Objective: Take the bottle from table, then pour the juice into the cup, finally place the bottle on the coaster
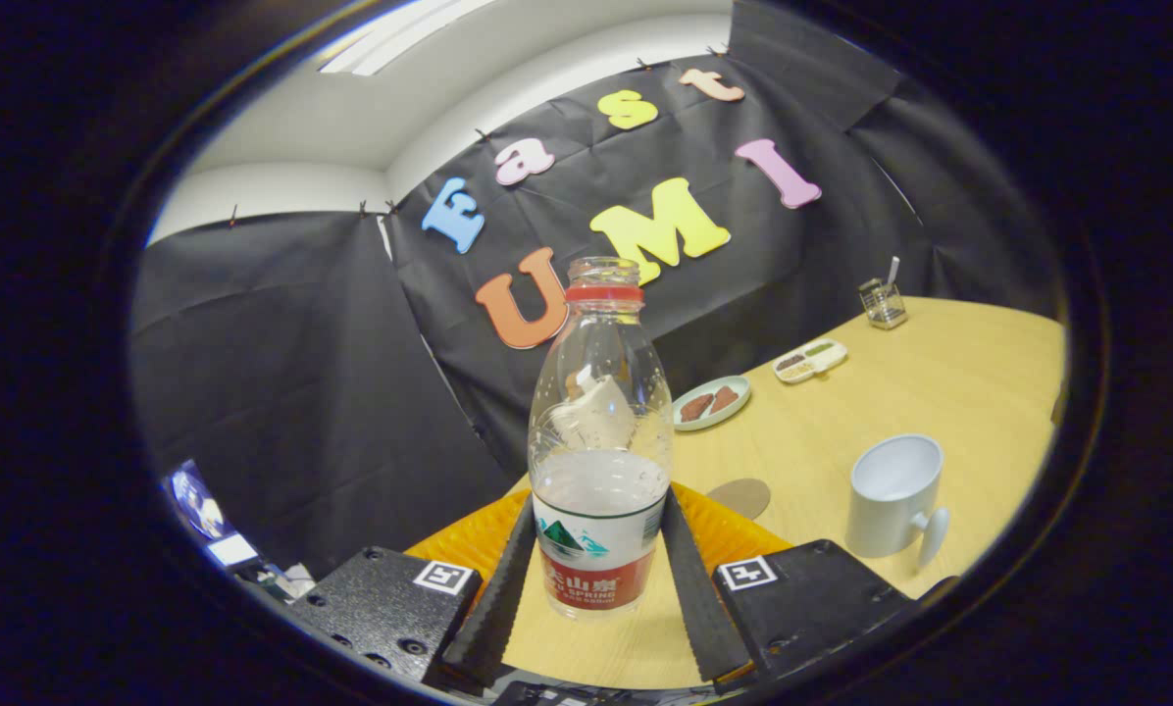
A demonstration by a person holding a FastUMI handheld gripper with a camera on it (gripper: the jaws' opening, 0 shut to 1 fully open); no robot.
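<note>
Between the two black ribbed fingers of the tool stands the clear plastic bottle with a red neck ring, no cap, and a red, white and green label. It is upright and its base appears to rest on the pale wooden surface. Both fingers lie against the bottle's lower sides at the label, so the tool looks clamped on it. The bottle holds clear liquid up to just above the label; the upper part is empty and beaded with droplets.

From the bottle, the white ceramic mug stands at about three o'clock, well apart, upright, handle turned toward the camera. The round brown coaster lies flat at about two o'clock, near the right finger's tip, between the bottle and the mug. An orange ribbed mat shows behind the fingers on both sides of the bottle.

Farther off, at about one o'clock, sits a pale green plate with two brown pieces, then a white divided tray, and beyond it a small clear container holding an upright utensil.
</note>
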